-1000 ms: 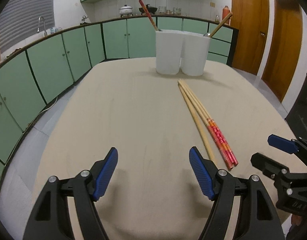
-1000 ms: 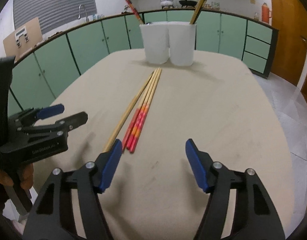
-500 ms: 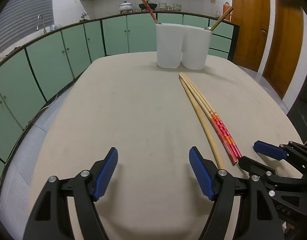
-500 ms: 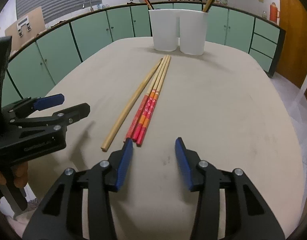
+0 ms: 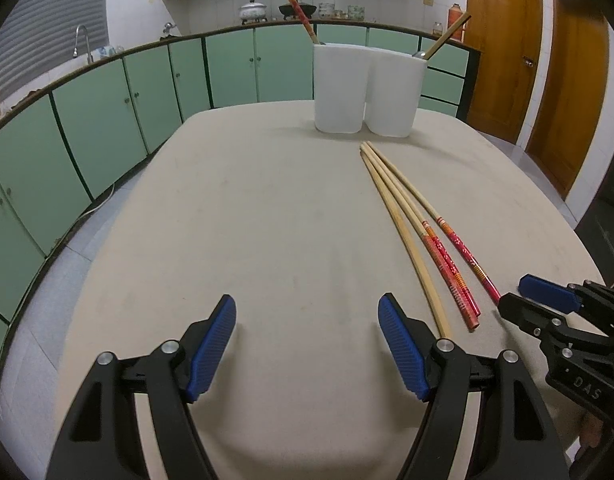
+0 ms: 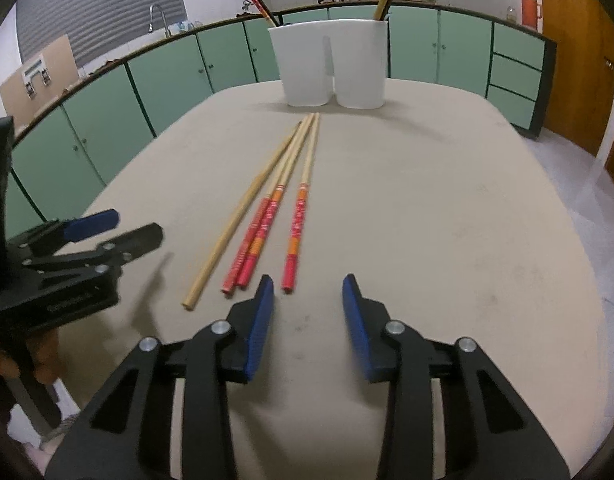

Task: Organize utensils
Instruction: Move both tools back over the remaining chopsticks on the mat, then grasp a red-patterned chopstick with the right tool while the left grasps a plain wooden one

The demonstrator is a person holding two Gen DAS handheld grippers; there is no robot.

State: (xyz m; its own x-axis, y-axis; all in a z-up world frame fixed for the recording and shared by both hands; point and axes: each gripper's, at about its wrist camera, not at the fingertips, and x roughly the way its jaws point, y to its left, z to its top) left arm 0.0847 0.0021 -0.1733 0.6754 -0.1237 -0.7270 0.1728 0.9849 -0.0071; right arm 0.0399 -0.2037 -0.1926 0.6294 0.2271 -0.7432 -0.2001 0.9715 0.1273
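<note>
At the bottom of the right wrist view the right gripper point(image 6: 307, 292) points down at the table with its ribbed blue pads point(image 6: 259, 320) closing; nothing lies between them yet, and the butt of the nearest red-handled chopstick point(image 6: 295, 240) sits just ahead of the left pad, so the narrowing looks like a pre-set for pinching that slim stick. The left gripper point(image 5: 307, 336) at the bottom of its own view hangs wide open and empty over bare table, apparently waiting its turn. Just beyond, in the centre of the frame, four chopsticks fan out on the matte beige tabletop point(image 6: 447, 208): a plain pale wooden chopstick point(image 6: 243, 208) on the left, a touching pair of red-and-orange patterned chopsticks point(image 6: 259, 232), and the separated one to their right, tips converging toward the far end. Further up, near the table's far edge, stands a smooth white double-cup utensil holder point(image 6: 331, 64), each cup already holding sticks, likely the sorting destination. Behind it, across the top, run green cabinets point(image 6: 167, 72).
</note>
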